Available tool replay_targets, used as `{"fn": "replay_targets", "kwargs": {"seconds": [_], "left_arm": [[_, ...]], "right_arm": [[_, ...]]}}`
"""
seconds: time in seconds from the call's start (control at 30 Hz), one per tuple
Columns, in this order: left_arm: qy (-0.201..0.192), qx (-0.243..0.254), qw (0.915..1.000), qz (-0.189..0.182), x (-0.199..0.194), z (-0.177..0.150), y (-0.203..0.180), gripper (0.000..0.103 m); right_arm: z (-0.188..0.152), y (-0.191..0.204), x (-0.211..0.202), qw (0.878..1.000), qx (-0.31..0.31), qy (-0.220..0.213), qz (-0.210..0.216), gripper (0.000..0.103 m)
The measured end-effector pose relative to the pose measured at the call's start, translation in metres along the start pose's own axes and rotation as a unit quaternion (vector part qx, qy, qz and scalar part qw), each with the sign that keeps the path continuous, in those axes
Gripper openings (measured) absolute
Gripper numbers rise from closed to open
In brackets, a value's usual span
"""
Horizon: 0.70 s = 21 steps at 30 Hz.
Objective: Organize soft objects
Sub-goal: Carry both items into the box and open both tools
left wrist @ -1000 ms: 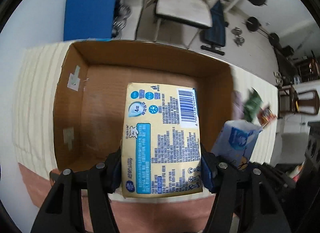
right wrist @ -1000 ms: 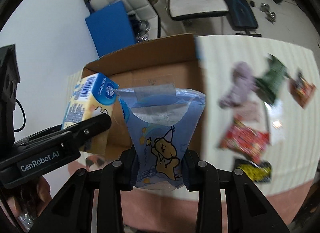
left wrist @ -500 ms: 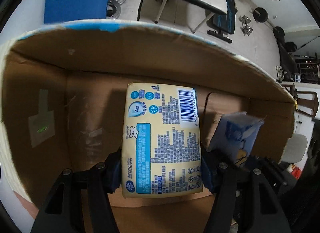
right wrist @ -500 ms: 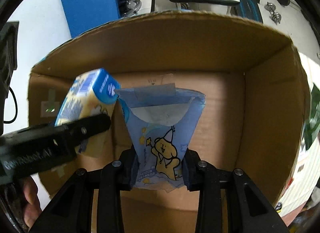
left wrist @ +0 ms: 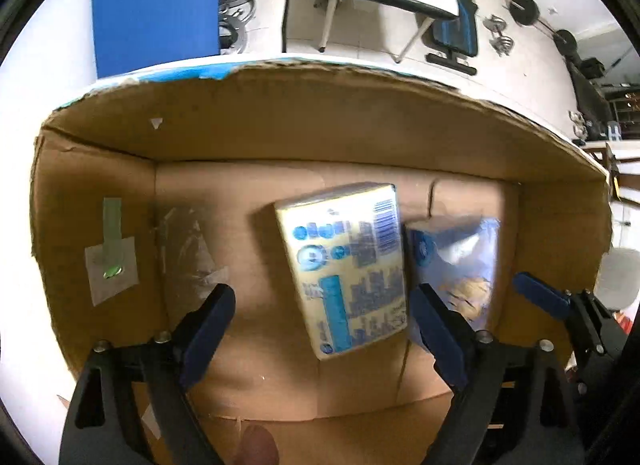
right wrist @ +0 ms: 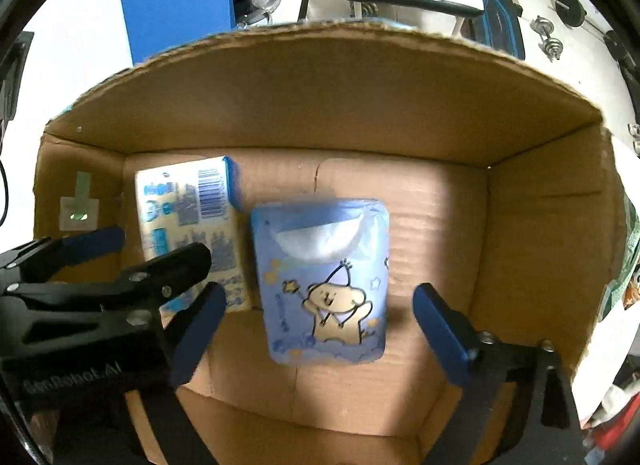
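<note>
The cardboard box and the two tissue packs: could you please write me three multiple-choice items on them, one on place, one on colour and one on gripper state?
1. Where does the yellow tissue pack lie relative to the blue cartoon pack in the right wrist view?
A. to its left
B. on top of it
C. outside the box

2. What colour are the pads on the gripper fingers?
A. red
B. dark blue
C. white

3. How do the left gripper and right gripper stand?
A. both shut on packs
B. only the left open
C. both open

Answers: 1 A, the packs lie side by side on the floor of the cardboard box. 2 B, the pads show dark blue in both views. 3 C, each pair of fingers is spread wide, clear of the packs.
</note>
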State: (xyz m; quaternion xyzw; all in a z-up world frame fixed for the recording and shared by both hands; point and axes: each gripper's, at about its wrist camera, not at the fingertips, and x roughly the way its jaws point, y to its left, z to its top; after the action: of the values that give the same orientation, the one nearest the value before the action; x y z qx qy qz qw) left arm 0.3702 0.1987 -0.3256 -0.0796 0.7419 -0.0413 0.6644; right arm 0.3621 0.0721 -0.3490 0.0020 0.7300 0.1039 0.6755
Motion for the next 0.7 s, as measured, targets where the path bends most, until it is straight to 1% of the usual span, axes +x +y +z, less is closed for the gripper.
{"fn": "replay_targets", "kwargs": {"seconds": [0.07, 0.1, 0.13, 0.2, 0.23, 0.33, 0.37, 0.47, 0.6, 0.63, 0.67, 0.7], "left_arm": [[-0.006, 0.004, 0.9999, 0.008, -0.005, -0.009, -0.002, 0.090], [-0.010, 0.005, 0.9999, 0.010, -0.007, -0.012, -0.004, 0.091], [-0.014, 0.005, 0.9998, 0.010, -0.012, -0.020, -0.003, 0.093], [-0.023, 0.005, 0.9997, 0.008, -0.013, -0.028, 0.000, 0.095], [-0.029, 0.004, 0.9996, 0.008, -0.015, -0.033, 0.002, 0.095], [-0.044, 0.000, 0.9990, 0.005, -0.027, -0.050, 0.008, 0.095], [-0.052, -0.002, 0.9986, 0.007, -0.031, -0.055, 0.009, 0.095], [-0.076, -0.002, 0.9970, 0.012, -0.047, -0.074, 0.010, 0.095], [-0.113, 0.001, 0.9934, 0.020, -0.066, -0.095, 0.010, 0.095], [-0.120, 0.003, 0.9926, 0.021, -0.069, -0.098, 0.008, 0.095], [-0.130, 0.004, 0.9913, 0.024, -0.074, -0.102, 0.008, 0.095], [-0.140, 0.005, 0.9898, 0.026, -0.078, -0.103, 0.005, 0.095]], "right_arm": [[-0.007, 0.002, -0.008, 1.000, 0.001, 0.001, -0.007, 0.103], [-0.012, 0.003, -0.014, 1.000, 0.003, -0.001, -0.011, 0.103], [-0.016, 0.008, -0.018, 1.000, 0.003, -0.003, -0.014, 0.103], [-0.037, 0.011, -0.025, 1.000, 0.000, -0.007, -0.021, 0.103], [-0.040, 0.009, -0.024, 1.000, -0.001, -0.010, -0.023, 0.103], [-0.055, 0.003, -0.037, 0.999, -0.004, -0.016, -0.033, 0.103], [-0.054, -0.002, -0.038, 0.999, -0.003, -0.017, -0.030, 0.103], [-0.070, -0.002, -0.050, 0.999, 0.001, -0.022, -0.023, 0.103], [-0.089, 0.001, -0.067, 0.999, 0.001, -0.045, -0.024, 0.103], [-0.086, -0.002, -0.066, 0.999, 0.002, -0.049, -0.024, 0.103], [-0.094, -0.003, -0.073, 0.998, 0.005, -0.056, -0.023, 0.103], [-0.088, -0.003, -0.069, 0.998, 0.006, -0.060, -0.022, 0.103]]}}
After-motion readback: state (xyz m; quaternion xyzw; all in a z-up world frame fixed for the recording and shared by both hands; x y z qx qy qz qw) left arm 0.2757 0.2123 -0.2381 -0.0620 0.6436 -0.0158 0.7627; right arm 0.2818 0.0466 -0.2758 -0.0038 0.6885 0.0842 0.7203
